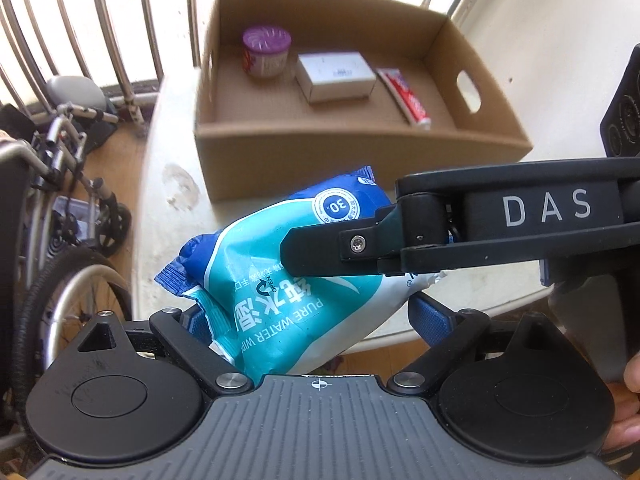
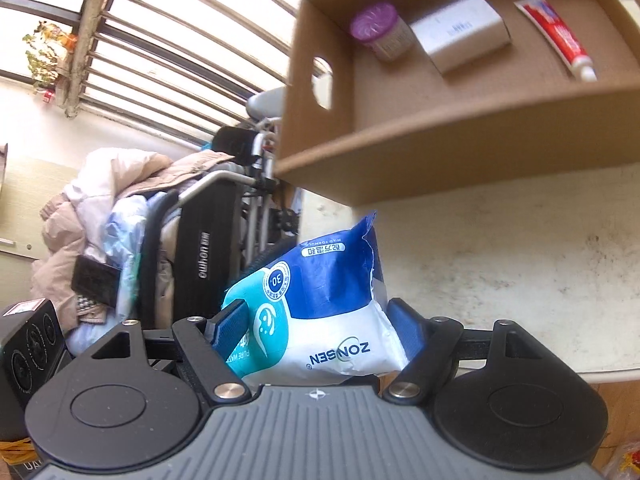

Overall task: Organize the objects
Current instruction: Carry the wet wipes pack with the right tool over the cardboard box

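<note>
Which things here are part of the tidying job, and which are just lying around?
Part of the job: wipes pack, held by both tongs; cardboard box; purple-lidded jar; small white box; toothpaste tube.
Lying around: wheelchair; jacket; window bars.

The wipes pack (image 1: 276, 280) is teal and white with deep blue ends, a round white seal and white lettering. The box (image 1: 360, 148) is plain brown cardboard. Inside it, the jar (image 1: 266, 52) has a purple lid with a pale spoke pattern, the carton (image 1: 334, 76) is white, and the tube (image 1: 404, 96) is red and white with a white cap. The worktop (image 1: 176, 216) is cream with brownish stains. Each gripper has black arms, blue pads (image 2: 230, 324) and a ribbed grey base.
</note>
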A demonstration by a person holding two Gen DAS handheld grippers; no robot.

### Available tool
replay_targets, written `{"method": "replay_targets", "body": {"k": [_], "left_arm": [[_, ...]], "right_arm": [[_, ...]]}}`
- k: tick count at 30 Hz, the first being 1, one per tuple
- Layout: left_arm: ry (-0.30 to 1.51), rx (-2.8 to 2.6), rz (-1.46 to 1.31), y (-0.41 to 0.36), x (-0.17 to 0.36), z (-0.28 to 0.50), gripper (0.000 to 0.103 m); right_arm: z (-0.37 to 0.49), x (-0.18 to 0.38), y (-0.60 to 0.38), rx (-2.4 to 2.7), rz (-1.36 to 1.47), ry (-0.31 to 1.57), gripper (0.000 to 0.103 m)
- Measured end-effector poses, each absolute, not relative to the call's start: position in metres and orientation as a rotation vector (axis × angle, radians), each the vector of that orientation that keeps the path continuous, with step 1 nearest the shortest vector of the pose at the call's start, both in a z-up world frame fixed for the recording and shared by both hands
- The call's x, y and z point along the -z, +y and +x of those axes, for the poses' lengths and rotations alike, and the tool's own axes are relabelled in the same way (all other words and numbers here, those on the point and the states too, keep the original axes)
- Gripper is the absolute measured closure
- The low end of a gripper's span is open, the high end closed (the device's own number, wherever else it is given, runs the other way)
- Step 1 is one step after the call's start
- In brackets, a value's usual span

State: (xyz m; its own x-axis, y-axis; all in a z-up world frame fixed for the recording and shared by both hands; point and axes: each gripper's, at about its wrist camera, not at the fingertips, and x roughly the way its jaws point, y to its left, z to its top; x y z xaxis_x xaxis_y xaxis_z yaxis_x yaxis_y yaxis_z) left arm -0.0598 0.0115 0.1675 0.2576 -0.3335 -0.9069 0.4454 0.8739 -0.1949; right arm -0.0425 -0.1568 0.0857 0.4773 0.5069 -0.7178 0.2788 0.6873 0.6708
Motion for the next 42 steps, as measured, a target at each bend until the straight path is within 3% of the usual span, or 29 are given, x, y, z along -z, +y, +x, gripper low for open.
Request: {"method": "replay_targets", "body": {"k": [9,17,32,42], "left_arm": [[1.115,0.538,0.082,-0.014,-0.228,-0.045,0.008],[1.060,0.608,0.064,-0.031,-0.252,-0.053,0.008],[1.031,0.671,0.070,-0.034,-0.264,-0.067,0.008],[1.021,0.632,0.128,-0.051,-0.263,-0.016,0.008]], "right_arm": [[-0.036,-0.190,-0.155,-0.163,0.769,1.043,0.024],[-0.052,-0.229,-0.165,-0.104,0.744,1.003,0.024],[-0.080,-0.240,-0.181,-0.024,0.771,0.935,0.024],[-0.034,-0.227,-0.209,-0.076,0.840,0.921,0.024]]}}
